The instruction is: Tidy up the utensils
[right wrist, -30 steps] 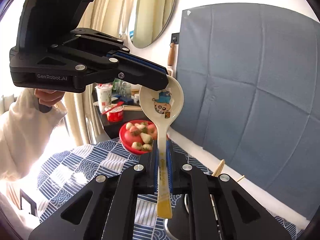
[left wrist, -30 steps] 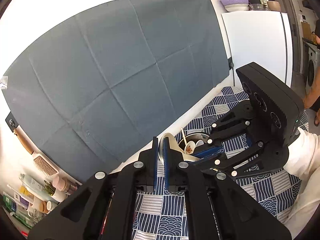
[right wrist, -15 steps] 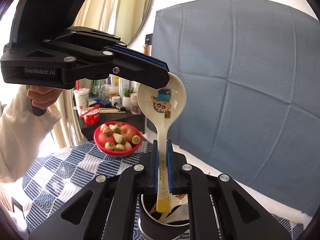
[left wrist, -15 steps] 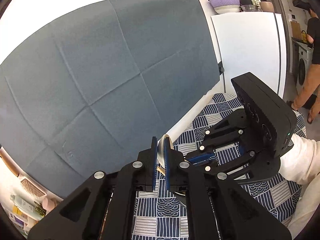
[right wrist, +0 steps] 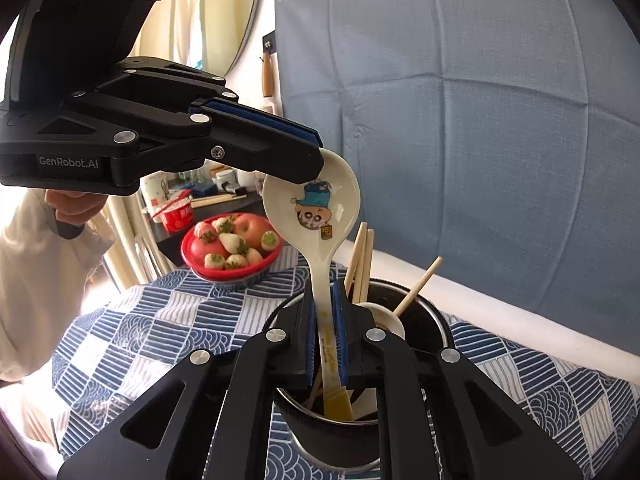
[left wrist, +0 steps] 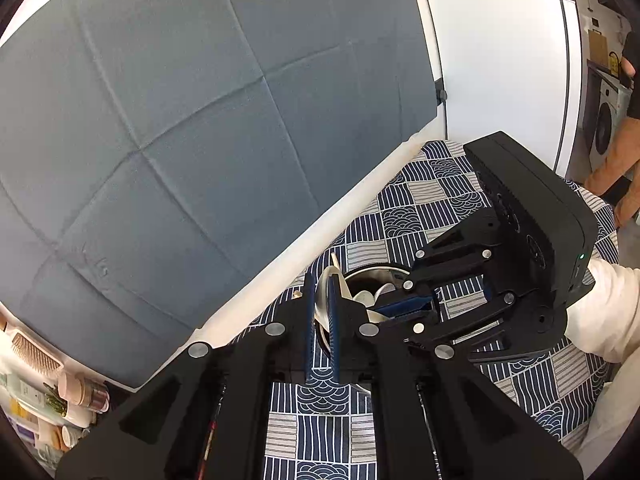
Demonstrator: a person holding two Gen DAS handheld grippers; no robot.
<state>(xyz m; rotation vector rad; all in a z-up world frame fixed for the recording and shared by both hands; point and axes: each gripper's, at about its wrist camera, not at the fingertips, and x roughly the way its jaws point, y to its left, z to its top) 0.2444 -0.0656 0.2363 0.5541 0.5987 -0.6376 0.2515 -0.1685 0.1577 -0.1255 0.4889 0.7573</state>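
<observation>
In the right wrist view the spoon point(right wrist: 320, 248) stands nearly upright at centre frame. The right gripper point(right wrist: 325, 316) is clamped on its handle, and the left gripper point(right wrist: 316, 160), reaching in from the upper left, pinches the bowl's rim. The handle's yellow tip already dips inside the dark utensil cup point(right wrist: 432, 328) at lower centre, beside chopsticks point(right wrist: 362, 256), so the drop runs straight down the spoon's long axis.

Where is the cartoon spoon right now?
In the right wrist view the cartoon spoon stands centre frame, held by both tools, handle end inside the dark utensil cup beside the chopsticks.
</observation>
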